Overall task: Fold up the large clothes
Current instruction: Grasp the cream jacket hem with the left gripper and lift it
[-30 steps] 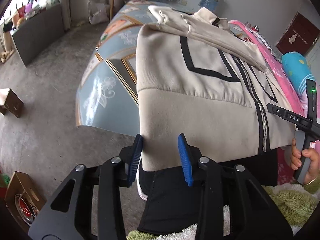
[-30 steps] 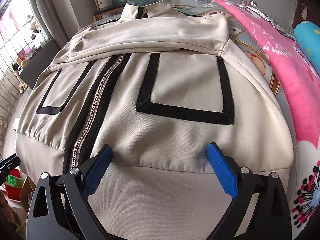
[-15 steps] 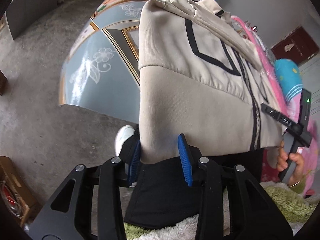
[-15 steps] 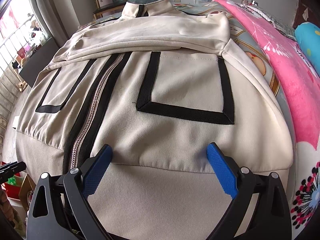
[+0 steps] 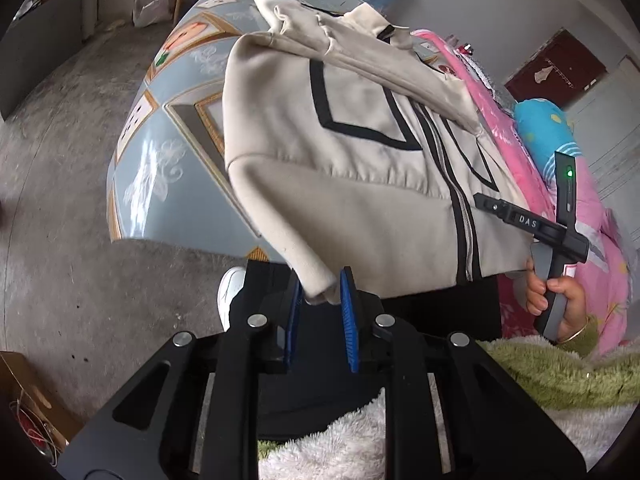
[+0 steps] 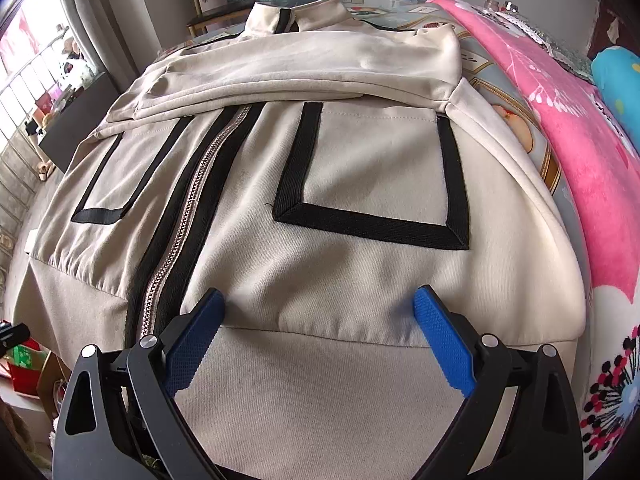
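Observation:
A beige zip jacket (image 6: 360, 184) with black trim lies front-up on the bed, sleeves folded across its chest. In the left wrist view its lower left hem corner (image 5: 316, 284) is bunched between the blue pads of my left gripper (image 5: 320, 300). The jaws are closing and pinch that corner. My right gripper (image 6: 320, 300) is open wide, its pads resting on the cloth just above the ribbed hem band (image 6: 320, 392), right of the zipper (image 6: 180, 240). A hand (image 5: 552, 300) holds the right gripper's handle at the hem's other end.
The bed has a blue-grey patterned sheet (image 5: 160, 168). A pink blanket (image 6: 580, 160) and a blue pillow (image 5: 548, 132) lie along its right side. Bare concrete floor (image 5: 60, 220) is to the left, with a cardboard box (image 5: 24, 400). A chair (image 6: 216, 12) stands beyond the bed.
My left jaws have narrowed onto the hem corner, which now bunches between the pads, and the left view has tilted back up. The right gripper has not moved.

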Available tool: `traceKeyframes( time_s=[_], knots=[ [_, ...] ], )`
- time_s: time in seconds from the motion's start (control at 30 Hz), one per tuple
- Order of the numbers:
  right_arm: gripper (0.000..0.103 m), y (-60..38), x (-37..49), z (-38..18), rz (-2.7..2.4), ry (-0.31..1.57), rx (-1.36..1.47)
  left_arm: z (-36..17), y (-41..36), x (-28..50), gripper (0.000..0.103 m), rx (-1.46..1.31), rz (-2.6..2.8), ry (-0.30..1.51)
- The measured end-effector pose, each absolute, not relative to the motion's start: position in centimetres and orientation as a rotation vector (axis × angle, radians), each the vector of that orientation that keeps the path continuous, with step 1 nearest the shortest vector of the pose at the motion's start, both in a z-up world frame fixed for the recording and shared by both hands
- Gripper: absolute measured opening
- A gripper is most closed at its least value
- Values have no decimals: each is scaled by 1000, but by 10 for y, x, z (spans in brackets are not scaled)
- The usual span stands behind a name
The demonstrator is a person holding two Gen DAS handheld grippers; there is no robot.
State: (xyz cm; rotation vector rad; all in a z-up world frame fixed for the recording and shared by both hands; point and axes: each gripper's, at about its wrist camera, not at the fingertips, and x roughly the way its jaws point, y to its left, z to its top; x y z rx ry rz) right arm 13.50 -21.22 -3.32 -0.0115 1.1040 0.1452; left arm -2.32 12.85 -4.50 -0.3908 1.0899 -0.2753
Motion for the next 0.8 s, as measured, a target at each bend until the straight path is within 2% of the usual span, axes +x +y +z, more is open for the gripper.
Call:
traceKeyframes(
  time_s=[0.17, 0.3, 0.43, 0.5, 0.53, 0.63, 0.8],
  knots=[
    [93, -213, 135, -33, 151, 1104, -13, -65, 133, -14, 21, -458, -226, 1154],
    [93, -213, 135, -33, 150, 1105, -14, -70, 139, -14, 26, -498, -211, 1155],
    [93, -212, 135, -33, 153, 1105, -16, -74, 143, -14, 26, -501, -173, 1152],
    [93, -212, 135, -33, 156, 1106, -15, -74, 146, -15, 22, -498, -151, 1144],
    [93, -212, 136, -33, 158, 1106, -16, -73, 147, -15, 15, -495, -151, 1137],
    [93, -216, 135, -31, 163, 1109, -1, -66, 141, -15, 10, -447, -151, 1125],
    [93, -241, 113, -15, 155, 1087, 54, -47, 129, -15, 7, -323, -154, 1095]
  ],
)
